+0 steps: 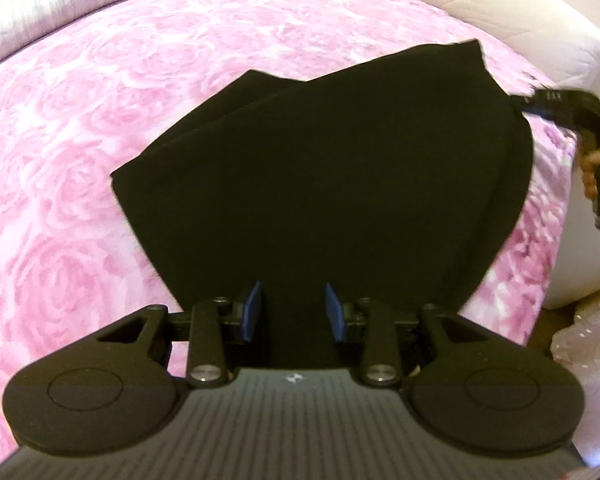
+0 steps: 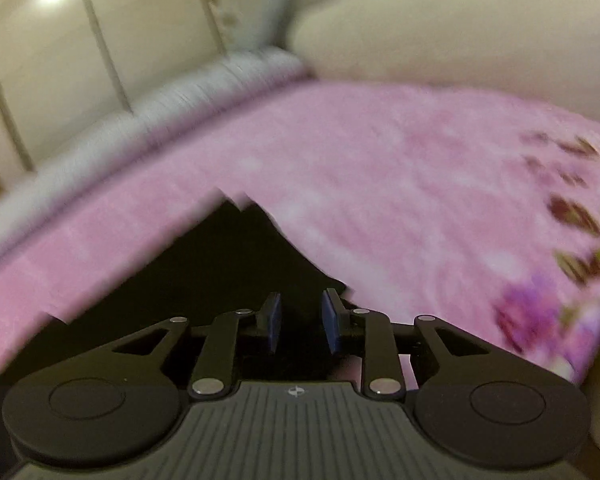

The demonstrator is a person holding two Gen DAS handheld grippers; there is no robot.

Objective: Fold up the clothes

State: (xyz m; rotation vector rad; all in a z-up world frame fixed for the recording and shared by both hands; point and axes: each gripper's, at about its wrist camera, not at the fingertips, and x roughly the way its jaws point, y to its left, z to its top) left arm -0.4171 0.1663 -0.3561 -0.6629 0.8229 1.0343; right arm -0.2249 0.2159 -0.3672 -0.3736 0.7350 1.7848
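Observation:
A black garment (image 1: 340, 168) lies folded in overlapping layers on a pink rose-patterned blanket (image 1: 80, 160). My left gripper (image 1: 294, 314) is open at the garment's near edge, and black cloth shows in the wide gap between its blue pads (image 1: 252, 314). At the right edge of the left wrist view, the right gripper (image 1: 538, 98) reaches the garment's right side, held by a hand (image 1: 596, 160). The right wrist view is motion-blurred: my right gripper (image 2: 302, 322) is open over a corner of the black garment (image 2: 204, 272), with a narrower gap between its pads.
The blanket (image 2: 400, 200) covers a bed, with a white mattress edge (image 1: 520, 20) at the back right and a pale folded cover (image 2: 160, 108) along the far side. Cream cupboard doors (image 2: 60, 60) stand behind. A plastic-wrapped bundle (image 1: 588, 344) sits beside the bed at right.

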